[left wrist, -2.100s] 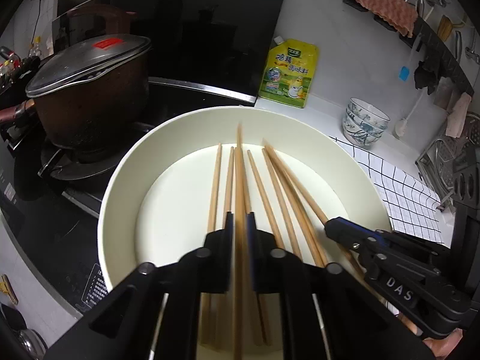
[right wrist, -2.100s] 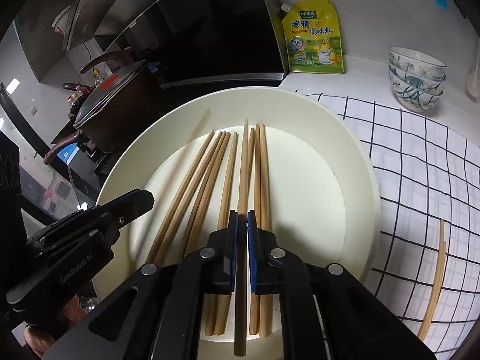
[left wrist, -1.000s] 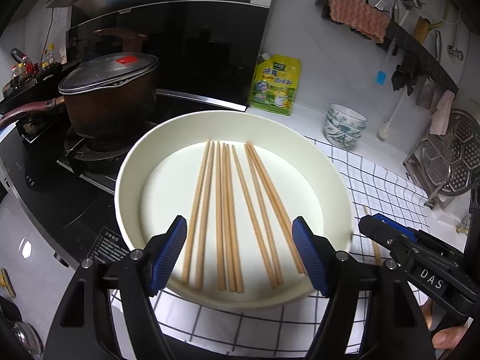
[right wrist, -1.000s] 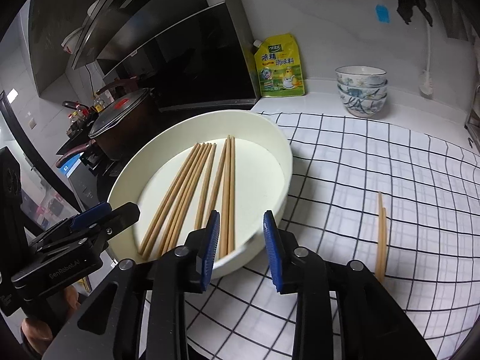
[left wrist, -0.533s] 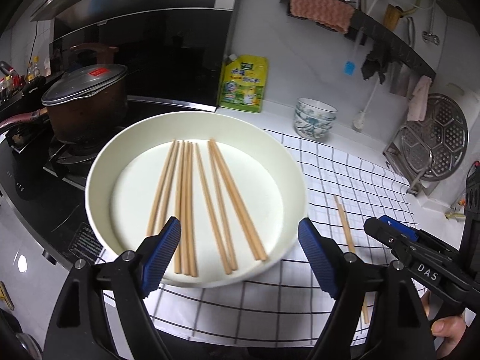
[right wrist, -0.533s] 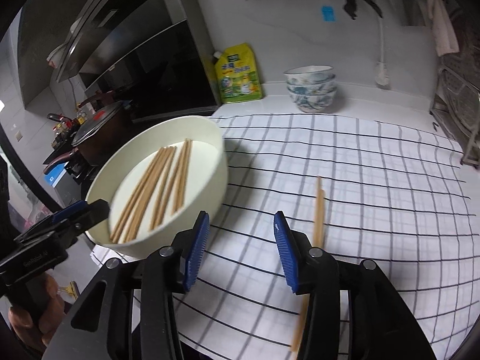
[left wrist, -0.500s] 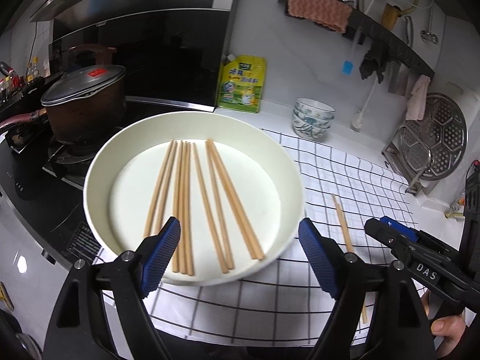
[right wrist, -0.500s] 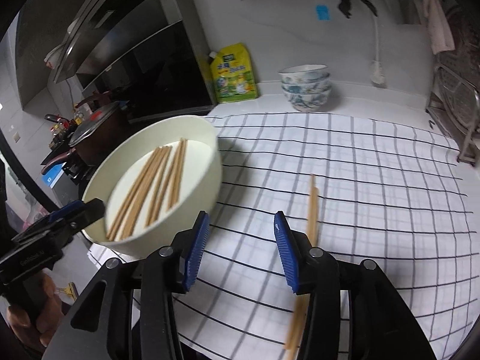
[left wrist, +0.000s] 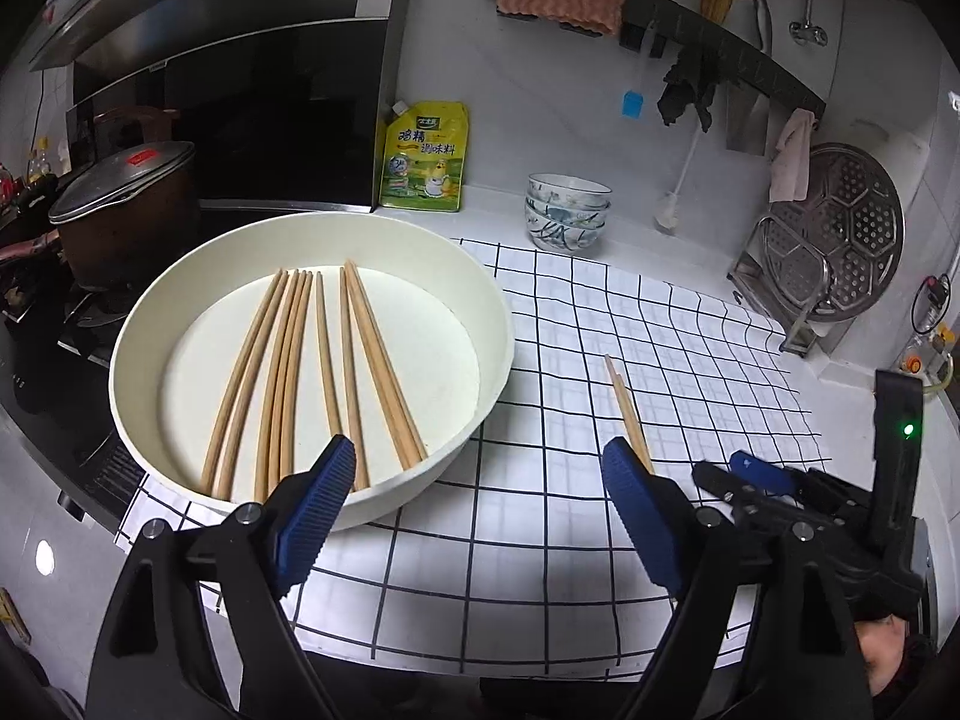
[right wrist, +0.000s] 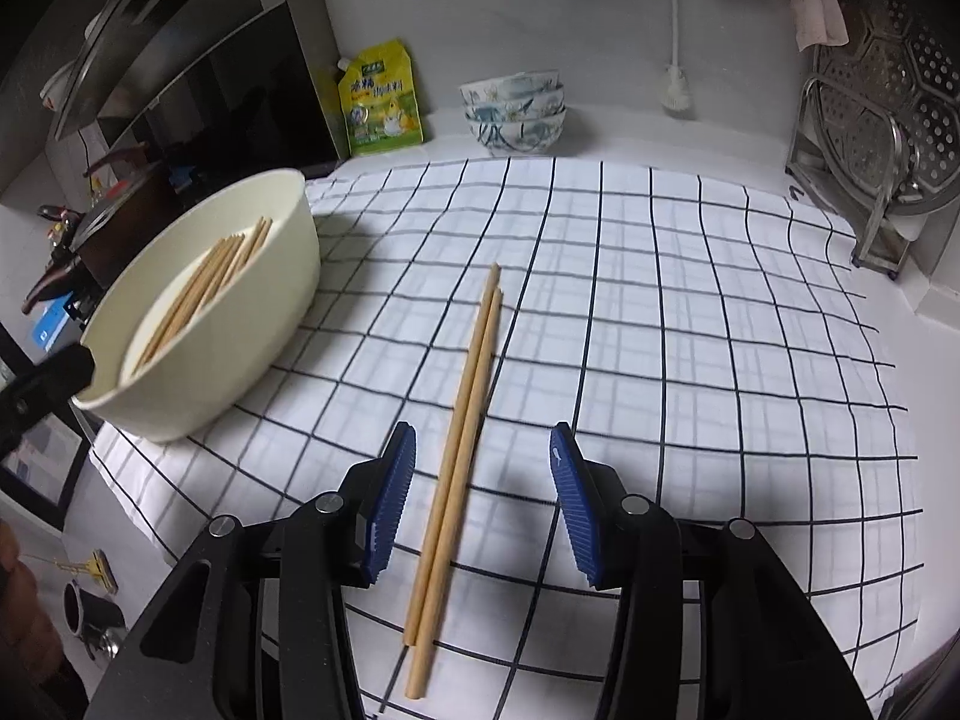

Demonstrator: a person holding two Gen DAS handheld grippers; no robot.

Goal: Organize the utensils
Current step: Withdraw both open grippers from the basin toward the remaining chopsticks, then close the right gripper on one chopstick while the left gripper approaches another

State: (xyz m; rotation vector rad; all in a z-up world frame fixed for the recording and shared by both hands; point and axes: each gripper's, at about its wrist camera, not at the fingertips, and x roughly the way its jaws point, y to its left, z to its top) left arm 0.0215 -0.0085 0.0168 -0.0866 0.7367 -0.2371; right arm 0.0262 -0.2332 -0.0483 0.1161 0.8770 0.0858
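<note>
- Chopsticks (left wrist: 312, 372): most lie in the bowl (left wrist: 498, 354), at 9 o'clock of the cloth (right wrist: 690, 312); a loose pair (right wrist: 462, 420) lies on it.
- Left gripper (left wrist: 474, 507): wide open, empty, jaws just widened.
- Right gripper (right wrist: 480, 504): jaws just parted, straddling the pair without touching. Advice: lower squarely, close on both sticks together.

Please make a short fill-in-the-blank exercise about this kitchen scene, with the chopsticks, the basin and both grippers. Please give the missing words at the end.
1. The pair of chopsticks lies on the checked ____.
2. The other chopsticks lie inside the white ____.
3. The right gripper hangs over the pair with its jaws ____, not touching it.
4. The left gripper holds ____ between its jaws.

Missing words: cloth; basin; open; nothing
</note>
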